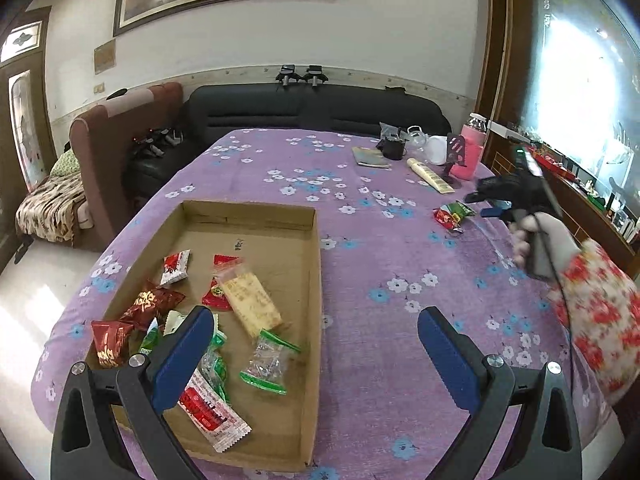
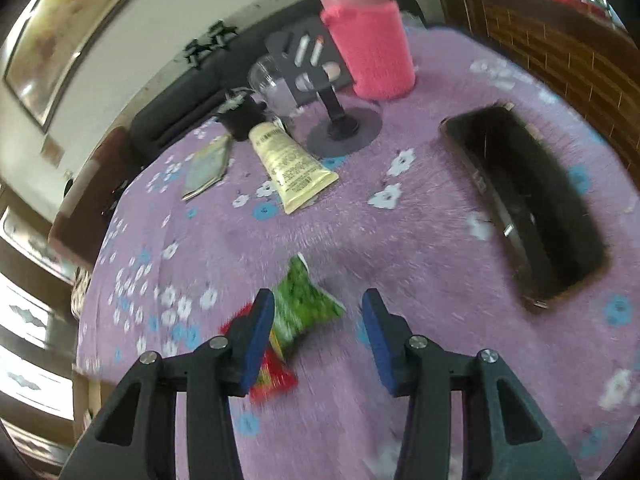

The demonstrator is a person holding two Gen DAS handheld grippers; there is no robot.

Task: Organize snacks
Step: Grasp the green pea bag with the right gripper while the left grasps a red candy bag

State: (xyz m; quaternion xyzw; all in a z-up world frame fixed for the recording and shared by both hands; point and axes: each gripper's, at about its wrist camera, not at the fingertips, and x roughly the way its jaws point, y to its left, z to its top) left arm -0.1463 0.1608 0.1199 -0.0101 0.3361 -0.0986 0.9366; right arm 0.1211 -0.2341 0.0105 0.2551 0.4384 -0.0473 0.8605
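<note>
A shallow cardboard box [image 1: 317, 264] lies on the purple flowered tablecloth and holds several wrapped snacks, among them a pale yellow cracker pack [image 1: 252, 304] and a red-and-white stick [image 1: 212, 412]. My left gripper [image 1: 316, 314] hangs open over the box's right edge with nothing between its fingers. Further right, a hand in a flowered sleeve holds my right gripper [image 1: 496, 204] just beyond a green-and-red snack packet [image 1: 454, 214]. In the right wrist view, my right gripper [image 2: 318, 298] stands open low over the green packet [image 2: 304, 300], which lies between the fingers. A red packet [image 2: 272, 380] shows under the left finger.
Beyond the packets lie a cream tube [image 2: 292, 168], a phone stand [image 2: 340, 120], a pink-sleeved bottle [image 2: 372, 52], a glass [image 2: 272, 88], a small booklet [image 2: 208, 168] and a black open case [image 2: 528, 200]. Sofas stand behind the table.
</note>
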